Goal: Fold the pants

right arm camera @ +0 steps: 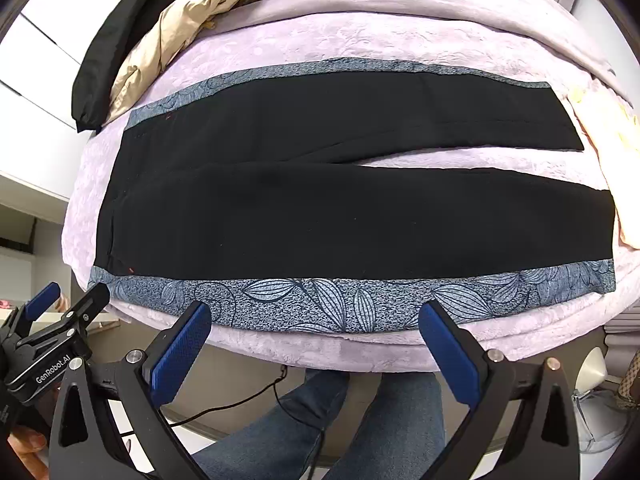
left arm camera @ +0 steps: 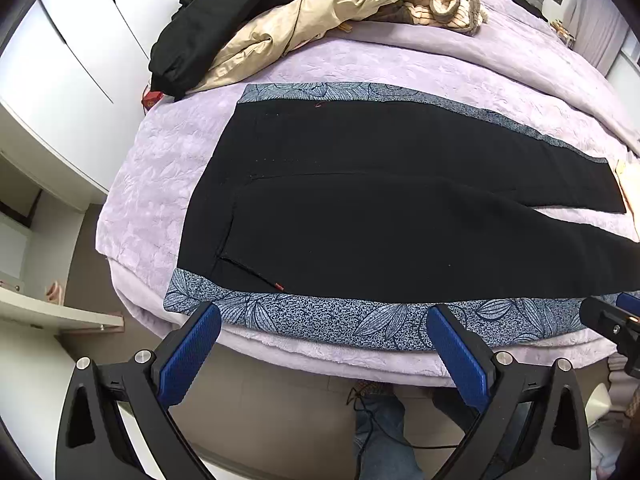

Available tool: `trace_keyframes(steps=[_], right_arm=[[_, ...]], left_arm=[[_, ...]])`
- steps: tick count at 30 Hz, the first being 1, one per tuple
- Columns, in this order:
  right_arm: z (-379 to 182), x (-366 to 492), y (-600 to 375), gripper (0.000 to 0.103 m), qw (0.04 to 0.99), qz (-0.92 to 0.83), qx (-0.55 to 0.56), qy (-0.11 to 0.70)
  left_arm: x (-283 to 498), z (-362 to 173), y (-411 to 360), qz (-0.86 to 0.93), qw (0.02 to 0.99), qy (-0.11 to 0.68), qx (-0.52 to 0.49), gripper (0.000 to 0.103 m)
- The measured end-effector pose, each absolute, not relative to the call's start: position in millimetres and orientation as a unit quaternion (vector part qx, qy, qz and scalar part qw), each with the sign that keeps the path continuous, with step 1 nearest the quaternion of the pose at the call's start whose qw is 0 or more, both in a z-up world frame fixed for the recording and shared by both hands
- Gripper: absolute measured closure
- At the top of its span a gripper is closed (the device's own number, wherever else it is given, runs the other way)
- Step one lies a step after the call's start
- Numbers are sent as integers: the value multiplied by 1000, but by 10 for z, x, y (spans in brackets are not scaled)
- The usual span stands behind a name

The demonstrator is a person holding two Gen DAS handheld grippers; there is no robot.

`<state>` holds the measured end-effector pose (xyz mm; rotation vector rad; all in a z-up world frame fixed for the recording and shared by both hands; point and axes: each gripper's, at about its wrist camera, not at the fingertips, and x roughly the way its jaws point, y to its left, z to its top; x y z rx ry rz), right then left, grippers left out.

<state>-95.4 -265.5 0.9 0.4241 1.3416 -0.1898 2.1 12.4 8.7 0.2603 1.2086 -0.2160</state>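
the black pants (left arm camera: pixel 360 208) lie flat on the bed (left arm camera: pixel 168 168), spread over a blue-grey cloth (left arm camera: pixel 320 320) printed with leaf outlines. the pants are of smooth matte fabric, almost without wrinkles, and the two legs part in a narrow v toward the right end. the bed cover is pale lilac and plush, with a pressed flower pattern. behind the pants, at the far side of the bed, there is a heap of clothes: a beige shiny jacket (left arm camera: pixel 288 28) and a black garment (left arm camera: pixel 208 20).

the left gripper (left arm camera: pixel 324 316) hangs over the near edge of the cloth, its jaws spread wide with nothing between them. the right gripper (right arm camera: pixel 316 314) is the same, wide apart and empty, also just before the pants. both have ribbed blue pads (right arm camera: pixel 180 352) on black arms.
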Motion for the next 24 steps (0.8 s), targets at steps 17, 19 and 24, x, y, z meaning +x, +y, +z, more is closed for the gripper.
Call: trace_keyframes(steps=[17,19,24], right_arm=[[44,-934,-2605,0,756,-91,189,620],[46,-931,-2606,0,756,-90,189,620],[45,-940,-2626,0,756,-91,190,620]], left_arm=[[30,83,113,-103,807,567,127,0],[33,87,106,-103,807,567,127,0],[36,91,99,-102,807,567,128,0]])
